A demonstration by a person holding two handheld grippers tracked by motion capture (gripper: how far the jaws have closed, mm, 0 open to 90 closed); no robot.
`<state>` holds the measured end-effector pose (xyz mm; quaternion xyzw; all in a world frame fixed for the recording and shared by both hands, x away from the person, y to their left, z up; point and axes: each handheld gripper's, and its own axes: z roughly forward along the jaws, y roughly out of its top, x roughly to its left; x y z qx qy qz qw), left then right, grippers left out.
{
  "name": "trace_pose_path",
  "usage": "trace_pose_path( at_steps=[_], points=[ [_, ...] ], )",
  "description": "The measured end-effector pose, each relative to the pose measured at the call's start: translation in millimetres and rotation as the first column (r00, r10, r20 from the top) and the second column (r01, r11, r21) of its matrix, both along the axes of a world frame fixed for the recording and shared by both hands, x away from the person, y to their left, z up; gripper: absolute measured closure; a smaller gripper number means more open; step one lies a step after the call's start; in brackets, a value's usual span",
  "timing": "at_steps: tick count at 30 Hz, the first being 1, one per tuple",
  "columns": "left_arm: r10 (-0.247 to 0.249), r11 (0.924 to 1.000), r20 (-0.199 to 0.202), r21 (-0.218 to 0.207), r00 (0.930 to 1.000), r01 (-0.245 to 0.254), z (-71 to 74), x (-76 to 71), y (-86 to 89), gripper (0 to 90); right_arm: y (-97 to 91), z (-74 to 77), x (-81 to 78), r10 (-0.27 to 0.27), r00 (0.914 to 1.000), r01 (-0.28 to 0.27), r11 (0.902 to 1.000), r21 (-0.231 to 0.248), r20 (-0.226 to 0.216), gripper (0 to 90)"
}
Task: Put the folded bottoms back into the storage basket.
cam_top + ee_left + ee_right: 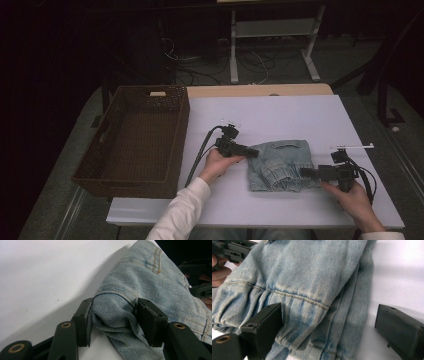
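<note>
Folded light-blue jeans (280, 165) lie on the white table (280, 112), right of centre. My left gripper (255, 151) comes in from the left at the jeans' near-left corner. In the left gripper view its pads (82, 322) press on both sides of a bunched fold of the jeans (140, 282), so my left gripper (113, 320) is shut on it. My right gripper (304, 172) reaches in from the right at the jeans' near-right edge. It stands open (329, 315): one pad lies on the denim (307, 272), the other rests on bare table beside it.
A dark brown woven basket (182, 125), with nothing inside, stands at the table's left edge. Cables trail from both grippers. The far half of the table is bare white. Behind it are white table legs (233, 55) and loose cables on the floor.
</note>
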<state>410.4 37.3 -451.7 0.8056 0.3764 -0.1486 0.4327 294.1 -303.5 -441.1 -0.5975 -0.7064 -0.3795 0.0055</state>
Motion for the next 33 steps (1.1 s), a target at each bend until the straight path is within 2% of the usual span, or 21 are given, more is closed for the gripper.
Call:
trace_pose_path(
  at_steps=[2, 5, 7, 10, 14, 16, 19, 23, 27, 29, 33],
  points=[
    [0.005, 1.0000, 0.000, -0.003, 1.0000, -0.005, -0.1, -0.5, 0.1, 51.1, 0.4, -0.9, -0.3, -0.009, 0.9998, 0.009, 1.0000, 0.002, -0.017, 8.4],
    [0.003, 1.0000, 0.005, -0.005, 1.0000, -0.003, 0.2, -0.2, 0.6, 54.3, -0.1, -1.3, -1.7, -0.008, 0.9996, 0.009, 0.9995, 0.031, -0.029, 14.7],
    [0.001, 0.9999, 0.000, -0.011, 1.0000, -0.001, -0.8, 0.5, 1.1, 56.2, -0.2, -2.6, -1.7, -0.017, 0.9988, 0.019, 0.9989, 0.043, -0.045, 14.8],
    [0.003, 0.9999, -0.007, -0.016, 1.0000, -0.003, -1.8, 1.4, 1.9, 59.3, 0.9, -2.7, -2.4, -0.031, 0.9983, 0.034, 0.9983, 0.048, -0.049, 17.2],
    [0.010, 1.0000, 0.011, 0.000, 0.9999, -0.010, 0.5, -0.7, 0.0, 65.2, 1.7, -2.9, -3.1, -0.025, 0.9973, 0.031, 0.9954, 0.090, -0.069, 30.2],
    [0.013, 0.9999, 0.013, 0.000, 0.9998, -0.013, 0.6, -1.0, -0.5, 67.6, 1.5, -3.4, -2.8, -0.015, 0.9967, 0.025, 0.9925, 0.120, -0.080, 39.6],
    [0.021, 0.9998, 0.006, -0.003, 0.9998, -0.021, 0.1, -1.1, -0.8, 69.7, 1.6, -6.4, -0.8, -0.009, 0.9948, 0.026, 0.9855, 0.168, -0.102, 46.6],
    [0.023, 0.9997, 0.020, -0.003, 0.9995, -0.023, 0.8, -2.5, -2.2, 73.9, 2.2, -6.4, 0.6, -0.003, 0.9941, 0.025, 0.9803, 0.196, -0.108, 58.6],
    [0.020, 0.9998, 0.022, -0.008, 0.9996, -0.020, 1.3, -2.3, -1.8, 76.9, 3.3, -4.4, 1.0, 0.002, 0.9948, 0.019, 0.9801, 0.198, -0.102, 66.3],
    [0.021, 0.9997, 0.016, -0.015, 0.9997, -0.021, 1.0, -2.0, -1.2, 78.0, 3.9, -3.2, 0.3, -0.001, 0.9950, 0.020, 0.9810, 0.193, -0.100, 67.8],
    [0.011, 0.9998, 0.035, -0.015, 0.9993, -0.010, 1.9, -2.8, -1.3, 79.3, 5.4, -0.1, -1.7, -0.001, 0.9961, 0.017, 0.9842, 0.176, -0.089, 68.7]
  ],
)
